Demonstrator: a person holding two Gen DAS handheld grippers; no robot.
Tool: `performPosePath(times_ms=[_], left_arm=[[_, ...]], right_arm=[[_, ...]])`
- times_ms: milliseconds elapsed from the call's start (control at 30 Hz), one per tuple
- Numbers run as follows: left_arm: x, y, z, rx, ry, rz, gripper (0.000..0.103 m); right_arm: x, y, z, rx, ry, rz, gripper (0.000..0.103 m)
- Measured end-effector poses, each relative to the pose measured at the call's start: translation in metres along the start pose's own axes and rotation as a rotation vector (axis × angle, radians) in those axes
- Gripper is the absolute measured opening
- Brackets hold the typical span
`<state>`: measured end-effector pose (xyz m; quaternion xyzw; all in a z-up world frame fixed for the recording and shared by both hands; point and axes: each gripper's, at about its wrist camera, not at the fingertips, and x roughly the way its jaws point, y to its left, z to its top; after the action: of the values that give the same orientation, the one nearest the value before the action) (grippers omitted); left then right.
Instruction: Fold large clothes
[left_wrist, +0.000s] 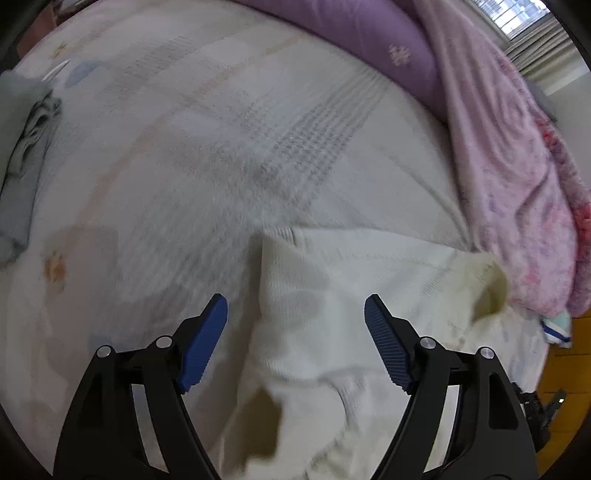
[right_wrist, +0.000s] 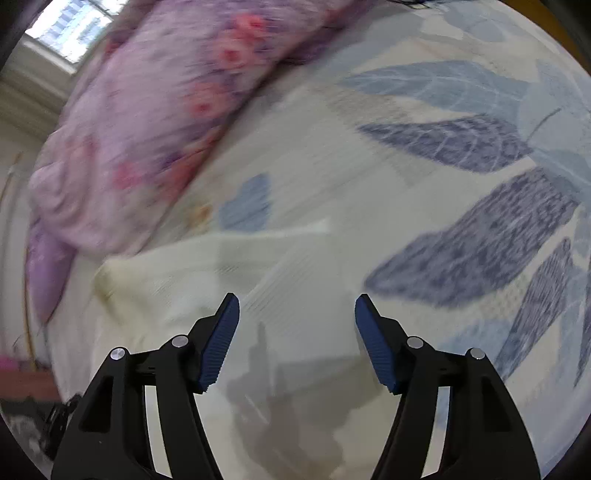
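A cream knitted garment (left_wrist: 332, 295) lies on the bed, partly folded, with its neck opening (left_wrist: 487, 291) at the right. My left gripper (left_wrist: 295, 306) hovers over its left edge with jaws wide apart and no cloth pinched between the blue pads (left_wrist: 203, 339). In the right wrist view the same cream garment (right_wrist: 207, 280) spreads below and left of my right gripper (right_wrist: 297, 306), which stands open above the cloth with nothing between its fingers. Both views are blurred.
The bed sheet (left_wrist: 229, 147) is pale with a blue leaf print (right_wrist: 476, 251). A pink floral quilt (left_wrist: 517, 177) and a purple pillow (left_wrist: 388, 40) lie along one side. Grey clothing (left_wrist: 26, 147) sits at the far left. Wooden floor (left_wrist: 565, 369) shows past the bed edge.
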<state>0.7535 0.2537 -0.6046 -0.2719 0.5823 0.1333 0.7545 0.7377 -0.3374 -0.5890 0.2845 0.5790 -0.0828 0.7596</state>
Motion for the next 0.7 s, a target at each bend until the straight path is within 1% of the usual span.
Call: performPosePath(times_ms=[67,133,200,233,267,300,333,367,400,433,467,500,533,600,633,700], left_arm=[[0.012,0.000,0.004,0.014,0.013,0.039,0.078],[0.027,0.000,0.006,0.033,0.046,0.075,0.078],[0.036,-0.002,0.006,0.047,0.057,0.072,0.078],[0.040,-0.002,0.005,0.051,0.058,0.077,0.080],[0.044,-0.003,0.006,0.051,0.061,0.078,0.080],[0.047,-0.003,0.006,0.047,0.058,0.081,0.082],[0.047,-0.005,0.007,0.056,0.045,0.089,0.082],[0.048,-0.008,0.007,0.067,0.039,0.100,0.082],[0.049,-0.011,0.009,0.080,0.035,0.110,0.082],[0.049,-0.014,0.009,0.091,0.027,0.110,0.073],[0.047,-0.018,0.010,0.115,0.024,0.092,0.059],[0.044,-0.022,0.012,0.143,0.021,0.069,0.025],[0.041,-0.025,0.011,0.164,0.019,0.062,0.013],[0.030,-0.033,0.008,0.207,-0.009,0.066,0.010],[0.019,-0.034,0.005,0.212,-0.042,0.052,0.010],[-0.008,-0.036,-0.004,0.210,-0.095,-0.004,0.010]], right_arm=[[0.013,-0.004,0.011,0.007,-0.001,-0.037,0.063],[0.022,-0.004,0.019,0.007,-0.003,0.010,0.063],[0.034,-0.002,0.025,-0.007,0.019,0.049,0.062],[0.039,0.000,0.026,-0.017,0.025,0.058,0.060],[0.042,0.003,0.026,-0.038,0.023,0.047,0.053],[0.042,0.004,0.026,-0.052,0.019,0.034,0.041],[0.042,0.003,0.025,-0.057,0.009,0.035,0.033],[0.042,0.001,0.025,-0.048,0.010,0.059,0.020],[0.042,-0.004,0.025,-0.028,0.010,0.093,0.016],[0.038,-0.006,0.024,-0.027,0.000,0.115,0.015],[0.033,-0.007,0.022,-0.040,-0.015,0.133,0.014],[0.028,-0.007,0.021,-0.045,-0.027,0.147,0.014],[0.019,-0.008,0.019,-0.048,-0.047,0.179,0.014],[0.001,-0.008,0.015,-0.047,-0.081,0.227,0.013],[-0.013,-0.008,0.011,-0.052,-0.107,0.258,0.013],[-0.037,-0.004,0.004,-0.072,-0.145,0.299,0.013]])
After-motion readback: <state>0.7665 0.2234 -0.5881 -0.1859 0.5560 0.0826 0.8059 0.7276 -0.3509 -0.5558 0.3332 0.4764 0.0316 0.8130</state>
